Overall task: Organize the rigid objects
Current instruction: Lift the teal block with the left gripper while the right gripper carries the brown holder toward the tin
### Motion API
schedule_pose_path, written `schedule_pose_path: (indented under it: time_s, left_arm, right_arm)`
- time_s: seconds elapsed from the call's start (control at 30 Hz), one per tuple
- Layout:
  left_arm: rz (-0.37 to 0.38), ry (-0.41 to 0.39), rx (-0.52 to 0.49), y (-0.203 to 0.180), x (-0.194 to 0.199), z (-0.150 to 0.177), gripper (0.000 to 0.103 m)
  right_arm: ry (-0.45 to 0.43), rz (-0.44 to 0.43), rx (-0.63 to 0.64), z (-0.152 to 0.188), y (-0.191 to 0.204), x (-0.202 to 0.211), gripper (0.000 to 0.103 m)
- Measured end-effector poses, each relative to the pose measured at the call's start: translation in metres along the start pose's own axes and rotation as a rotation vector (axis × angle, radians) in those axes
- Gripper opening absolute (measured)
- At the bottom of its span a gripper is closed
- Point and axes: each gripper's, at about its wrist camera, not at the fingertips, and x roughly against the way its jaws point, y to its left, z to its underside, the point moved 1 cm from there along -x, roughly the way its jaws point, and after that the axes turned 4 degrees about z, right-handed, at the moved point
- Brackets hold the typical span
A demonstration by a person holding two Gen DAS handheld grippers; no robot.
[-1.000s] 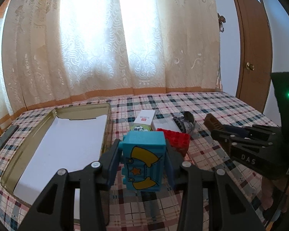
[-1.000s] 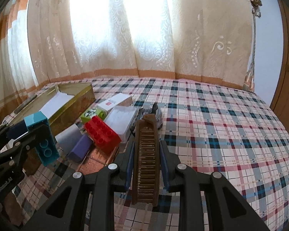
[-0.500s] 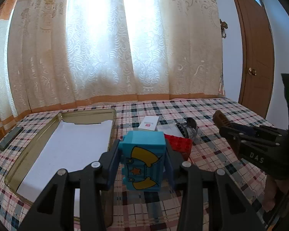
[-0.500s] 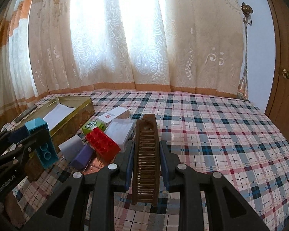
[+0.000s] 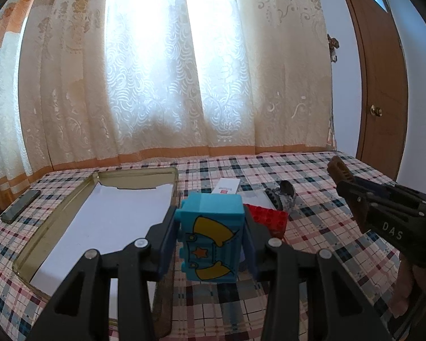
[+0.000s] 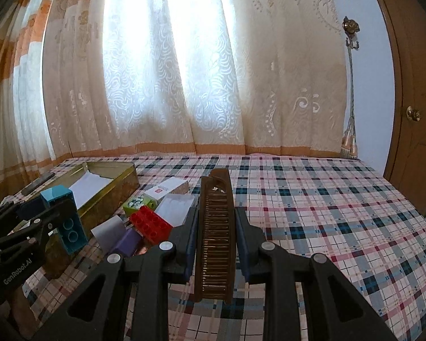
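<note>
We've lifted both catches clear since a second ago: left hand-held gripper (image 5: 211, 244) pinching the blue block (image 5: 211, 236), right hand-held gripper (image 6: 215, 236) clamping the brown comb (image 6: 215, 227), the tin box (image 5: 56, 216) at lower left waiting.

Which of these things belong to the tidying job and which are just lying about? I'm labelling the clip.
Part of the job:
- blue block in the left gripper
- brown comb in the right gripper
- gold tin
- red brick, green cube, purple block, white boxes

Lying about:
- phone
- curtains
- door

"DAS" on right claw (image 5: 352, 196); "GenRobot.AI" on left claw (image 6: 47, 216).
</note>
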Motion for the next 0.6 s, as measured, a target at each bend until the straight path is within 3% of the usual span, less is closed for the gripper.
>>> schedule_pose_path:
  time_s: [0.3,0.6]
  left_arm:
    - [-0.025,-0.045,0.005,0.004,0.006,-0.001,0.041]
    - [-0.058,-0.090,0.008,0.009,0.013,-0.001,0.041]
  right_arm:
    - [-0.096,0.022,0.004,-0.001,0.007,0.016,0.027]
    - [-0.137,0.039,0.014,-0.002,0.014,0.022,0.027]
